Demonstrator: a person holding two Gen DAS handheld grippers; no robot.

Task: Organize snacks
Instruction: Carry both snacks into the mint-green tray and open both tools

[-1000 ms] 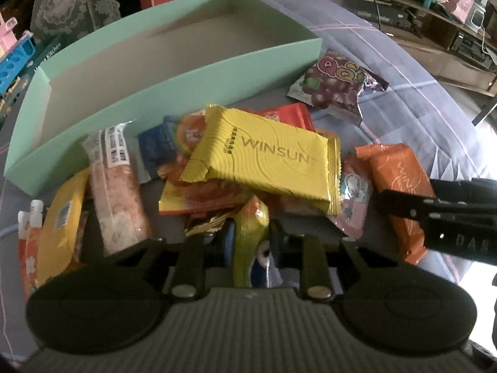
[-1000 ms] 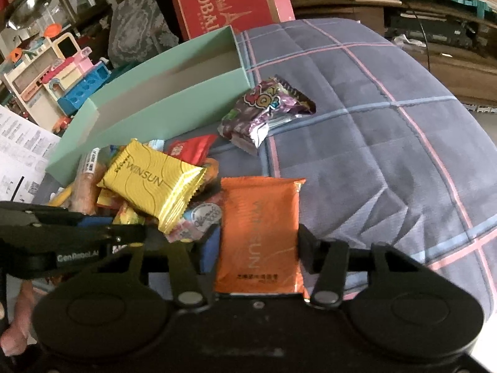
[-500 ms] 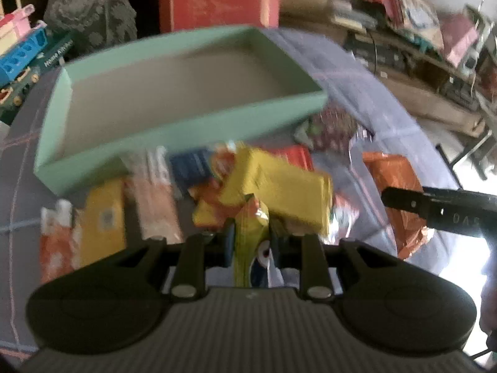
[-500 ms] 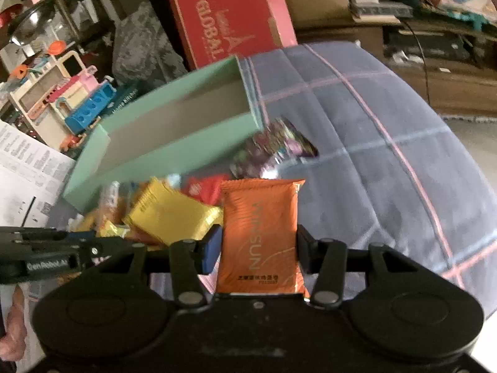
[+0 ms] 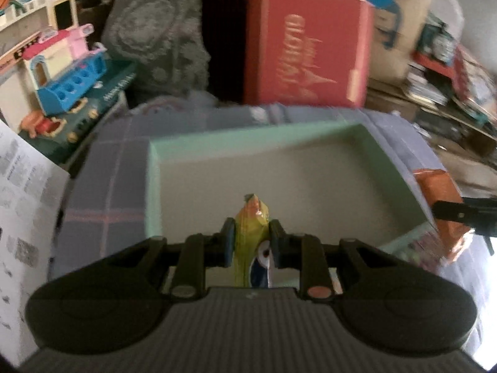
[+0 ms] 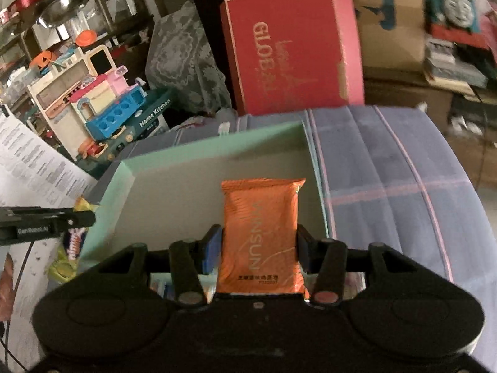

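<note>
We see the left gripper (image 5: 250,237) with its jaws clamped on a yellow-green snack packet (image 5: 251,217) and the right gripper (image 6: 257,242) clamped on the orange WINSUN packet (image 6: 261,233). Both packets hang over the mint-green box (image 6: 174,152). The left view is blurred, and the grippers' bodies cut off both packets' lower ends.

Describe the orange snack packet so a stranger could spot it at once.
Find the mint-green box on the purple checked cloth. Over its open inside, the right tongs clamp a flat packet by its sides. That is the orange packet: plain orange with WINSUN printed along it, unlike the thin yellow-green packet pinched in the left tongs.
</note>
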